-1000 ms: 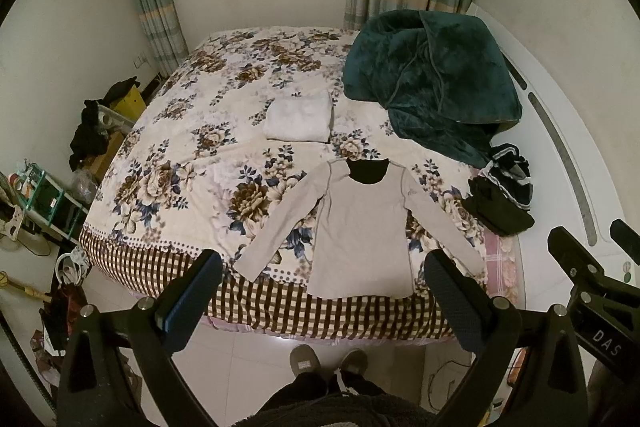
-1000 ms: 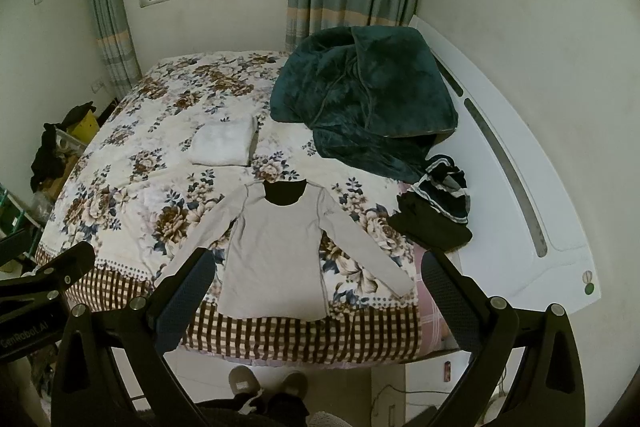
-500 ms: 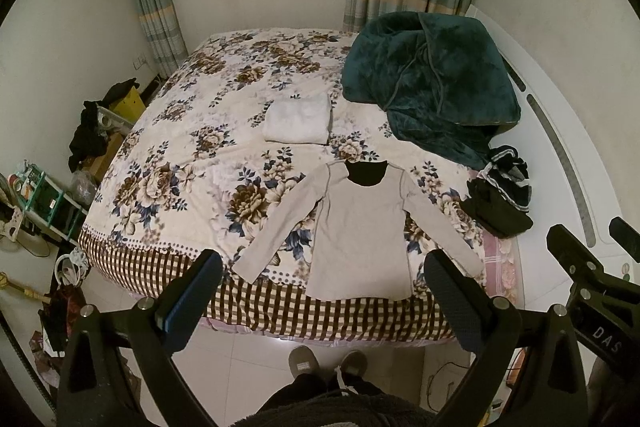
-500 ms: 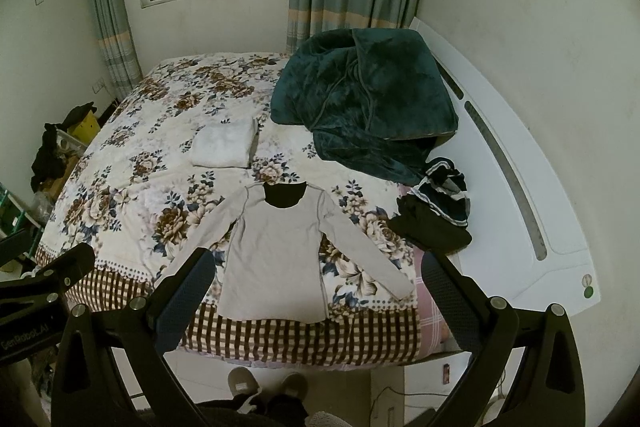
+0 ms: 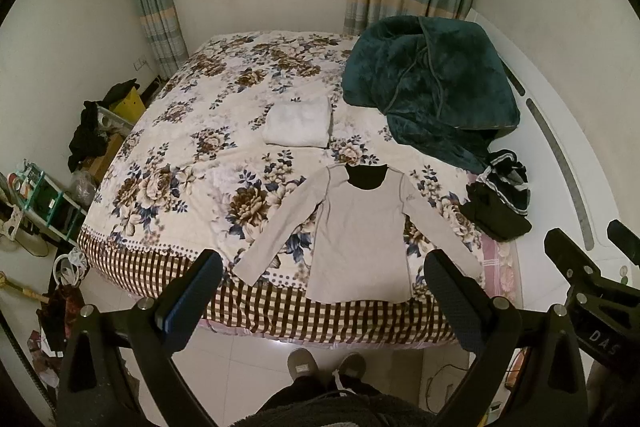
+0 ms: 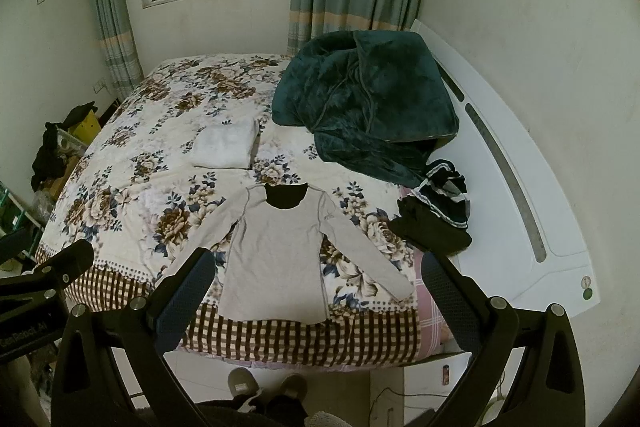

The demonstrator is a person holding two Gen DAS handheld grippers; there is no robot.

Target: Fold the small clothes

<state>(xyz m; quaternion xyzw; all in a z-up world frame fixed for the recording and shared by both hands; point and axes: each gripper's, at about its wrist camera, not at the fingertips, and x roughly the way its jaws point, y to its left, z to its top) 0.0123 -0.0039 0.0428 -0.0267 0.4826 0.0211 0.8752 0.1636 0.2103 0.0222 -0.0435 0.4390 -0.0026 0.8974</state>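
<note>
At the bed's (image 5: 132, 211) left edge, clutter (image 5: 90, 135) is seen on the floor against the wall. The left gripper (image 5: 320, 291) is held above the floor in front of the bed's near edge, its jaws spread wide with nothing between them. A folded white cloth (image 5: 298, 125) lies near the middle of the bed. Just nearer, the grey shirt (image 5: 360, 231) is laid flat at the near edge, neckline toward the far side, both sleeves spread outward, hem over the checked border. The right gripper (image 6: 316, 291) is likewise held wide apart and empty, clear of the shirt (image 6: 276, 255). A green blanket (image 5: 432, 87) is heaped at the far right corner. Below it, along the right edge, a striped garment (image 5: 506, 179) and a black garment (image 5: 496, 217) are piled touching each other, near the shirt's right sleeve. A white headboard (image 6: 520, 195) runs along the right edge.
</note>
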